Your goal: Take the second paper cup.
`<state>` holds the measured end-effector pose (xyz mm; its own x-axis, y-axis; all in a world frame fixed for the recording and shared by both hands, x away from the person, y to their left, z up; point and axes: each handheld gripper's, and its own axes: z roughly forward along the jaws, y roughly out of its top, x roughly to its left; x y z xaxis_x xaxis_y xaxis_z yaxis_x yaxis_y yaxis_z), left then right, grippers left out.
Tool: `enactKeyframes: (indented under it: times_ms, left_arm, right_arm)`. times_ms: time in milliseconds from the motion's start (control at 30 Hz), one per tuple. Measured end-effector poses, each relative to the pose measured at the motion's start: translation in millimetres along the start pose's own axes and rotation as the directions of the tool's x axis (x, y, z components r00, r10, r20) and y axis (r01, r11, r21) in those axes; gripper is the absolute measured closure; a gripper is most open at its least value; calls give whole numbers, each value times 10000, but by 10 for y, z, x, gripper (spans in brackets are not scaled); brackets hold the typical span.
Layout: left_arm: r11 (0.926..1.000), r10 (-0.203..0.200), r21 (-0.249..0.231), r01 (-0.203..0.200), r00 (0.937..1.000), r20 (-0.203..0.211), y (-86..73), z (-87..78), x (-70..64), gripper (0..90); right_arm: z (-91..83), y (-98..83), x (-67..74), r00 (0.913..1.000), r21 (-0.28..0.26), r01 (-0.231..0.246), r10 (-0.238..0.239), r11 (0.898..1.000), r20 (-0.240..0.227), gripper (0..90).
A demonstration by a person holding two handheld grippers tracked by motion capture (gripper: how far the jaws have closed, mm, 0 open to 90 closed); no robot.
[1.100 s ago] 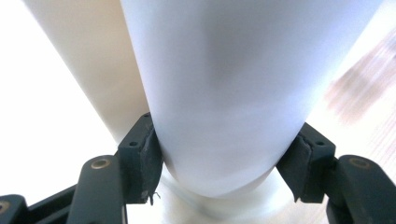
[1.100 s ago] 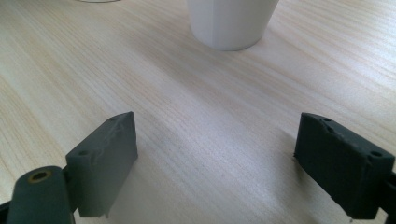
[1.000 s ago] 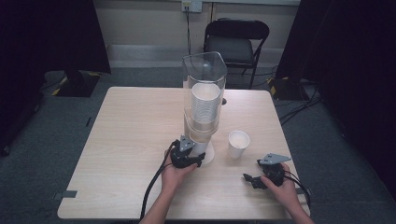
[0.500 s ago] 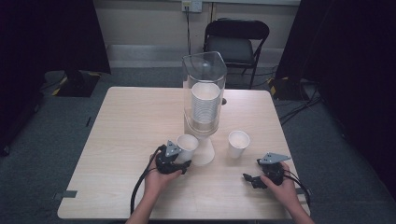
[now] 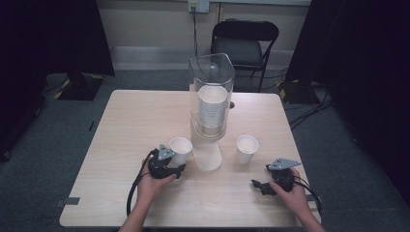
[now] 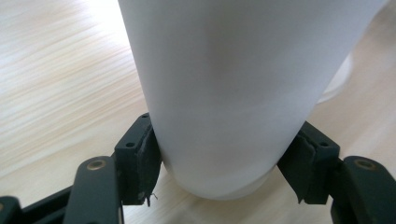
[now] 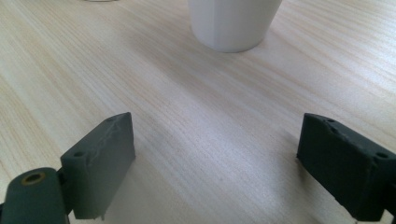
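Note:
A clear cup dispenser [image 5: 212, 82] with a stack of white paper cups stands mid-table on a white cone base [image 5: 208, 157]. Just left of that base is a white paper cup [image 5: 180, 149], upright, its bottom on the table. My left gripper [image 5: 178, 162] grips it low down; in the left gripper view both pads [image 6: 147, 156] still touch the cup [image 6: 219, 84], though the jaws have just been opening a little. A second paper cup [image 5: 247, 147] stands right of the base. My right gripper [image 5: 270, 178] rests open near the front edge, that cup [image 7: 233, 23] ahead of its jaws [image 7: 219, 163].
The wooden table [image 5: 140, 116] has bare room on its left and far sides. A black folding chair [image 5: 244, 46] stands behind the table. Cables trail from both grippers toward the front edge.
My left hand has moved left from under the dispenser, bringing a paper cup with it. The cup now stands beside the cone base. The right hand has kept still.

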<state>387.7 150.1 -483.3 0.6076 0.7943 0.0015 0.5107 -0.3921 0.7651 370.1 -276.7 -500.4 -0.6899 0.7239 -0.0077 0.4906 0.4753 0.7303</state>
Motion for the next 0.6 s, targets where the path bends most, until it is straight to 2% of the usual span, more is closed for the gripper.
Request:
enactKeyframes:
  times_ms: [133, 267, 300, 333, 433, 600]
  left_arm:
    - [9989, -461, -108, 460, 9989, -52, -56, 28, 82, 354]
    - [9992, -389, 81, 389, 9992, 37, -77, 86, 108, 352]
    - [9986, -519, 107, 519, 9986, 35, -82, 105, 98, 351]
    - [9992, -368, 129, 367, 9993, 61, -86, 114, 109, 350]
    - [9988, -491, 17, 491, 9988, 69, -96, 137, 96, 349]
    - [9992, -387, 92, 386, 9992, 69, -100, 125, 103, 341]
  right_arm:
    - [0, 0, 0, 10000, -3, -8, 8, 10000, 1, 105]
    - [0, 0, 0, 10000, 1, -8, 8, 10000, -1, 105]
    - [0, 0, 0, 10000, -1, -5, 5, 10000, 1, 105]
    - [0, 0, 0, 10000, 1, -5, 5, 10000, -1, 105]
    - [0, 0, 0, 10000, -2, -1, 1, 10000, -1, 105]
    - [0, 0, 0, 10000, -1, -2, 2, 10000, 1, 105]
